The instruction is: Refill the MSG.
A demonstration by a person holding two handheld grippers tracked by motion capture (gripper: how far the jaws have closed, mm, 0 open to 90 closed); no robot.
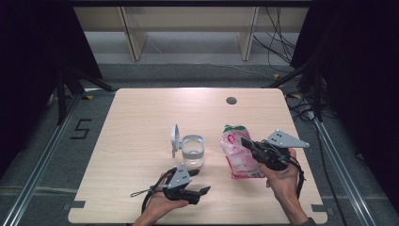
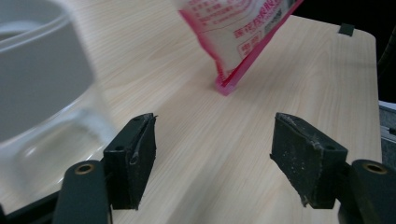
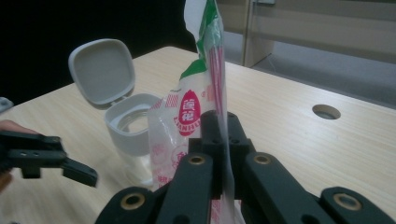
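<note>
A pink and white printed pouch point(image 1: 237, 153) is pinched by the right gripper point(image 1: 246, 142), whose jaws are pressed together on the pouch's flat side. The pouch's long axis runs upright, its green top edge upward and its bottom corner touching or just above the wooden table point(image 1: 141, 117). Just to its left stands a clear jar point(image 1: 193, 151) with a grey flip lid point(image 1: 175, 136) hinged open. The left gripper point(image 1: 200, 192) rests low near the table's front edge, jaws spread and empty, pointing towards the pouch. The jar's mouth lies leftward of the pouch, nearer the left gripper, so a pour would likely mean tipping the pouch's top that way
</note>
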